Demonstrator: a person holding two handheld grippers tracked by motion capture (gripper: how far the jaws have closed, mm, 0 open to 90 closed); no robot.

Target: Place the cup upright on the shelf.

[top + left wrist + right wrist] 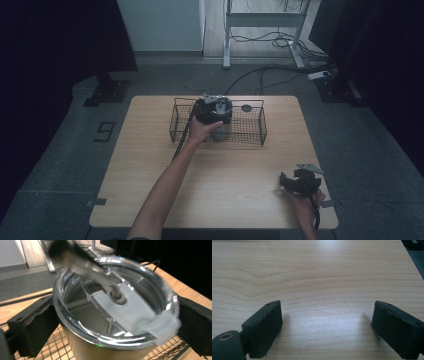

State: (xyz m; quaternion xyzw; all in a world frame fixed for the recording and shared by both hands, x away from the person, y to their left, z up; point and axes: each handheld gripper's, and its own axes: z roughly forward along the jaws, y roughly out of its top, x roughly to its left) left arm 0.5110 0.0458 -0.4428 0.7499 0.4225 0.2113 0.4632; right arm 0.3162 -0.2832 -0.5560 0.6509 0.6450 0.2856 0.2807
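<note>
Clear-lidded tumbler [117,315] stands upright in wire basket [260,131], squarely btwn my left gripper [115,322] pads, which flank its rim w/ jaws wide; can't tell if they touch. Long axis vertical, lid up. Right gripper [327,325] gapes empty over table [317,272], well apart.

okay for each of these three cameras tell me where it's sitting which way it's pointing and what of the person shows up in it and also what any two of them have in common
High view: above the person's side, facing forward and down on the light wooden table; both forearms, left gripper, right gripper.
Left gripper view: rides that gripper, looking between its black jaws at the clear-lidded tan tumbler in the black wire basket.
Right gripper view: rides the right gripper, facing bare tabletop between parted jaws.
Shared: high and left views both show the basket.
</note>
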